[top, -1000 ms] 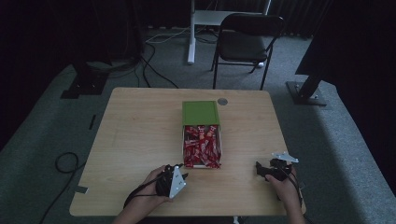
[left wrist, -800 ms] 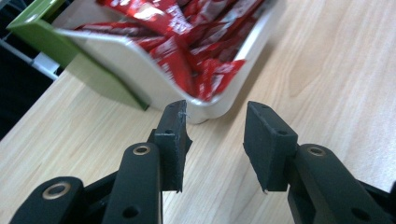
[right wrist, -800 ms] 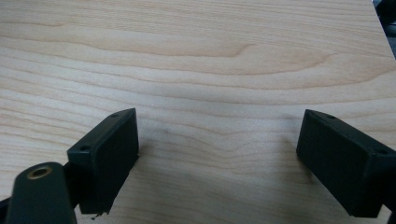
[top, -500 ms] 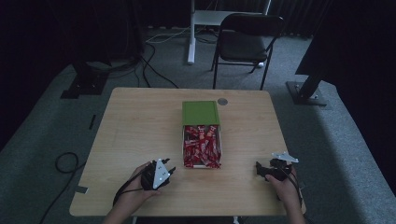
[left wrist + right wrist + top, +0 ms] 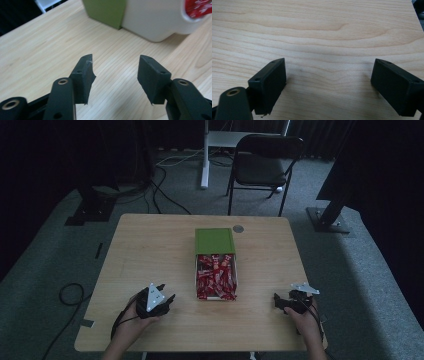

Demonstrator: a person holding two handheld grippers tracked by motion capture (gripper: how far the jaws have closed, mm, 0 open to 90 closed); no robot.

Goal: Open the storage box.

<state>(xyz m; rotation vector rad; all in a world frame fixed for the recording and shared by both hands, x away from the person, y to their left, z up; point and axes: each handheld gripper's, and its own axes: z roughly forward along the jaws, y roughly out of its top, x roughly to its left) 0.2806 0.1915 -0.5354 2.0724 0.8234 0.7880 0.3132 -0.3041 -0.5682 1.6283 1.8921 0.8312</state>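
On the wooden bench (image 5: 150, 250) stands a white box (image 5: 216, 279) filled with red wrapped sweets (image 5: 215, 275), its green lid (image 5: 214, 240) slid back toward the far edge so that the near part lies open. The box sits near the middle of the bench, between the two hands.

The left gripper (image 5: 169, 299) rests low over the bench, to the left of the box's near end and apart from it, its tips turned toward the box. Its jaws have just been opening; they stand partly apart with bare wood between them. In the left gripper view the white wall of the box (image 5: 152, 20) and the green lid (image 5: 105, 11) lie just ahead.

The right gripper (image 5: 276, 301) lies near the front right corner, well apart from the box, jaws wide, bare wood between them.

A small round disc (image 5: 238, 228) lies just beyond the lid.
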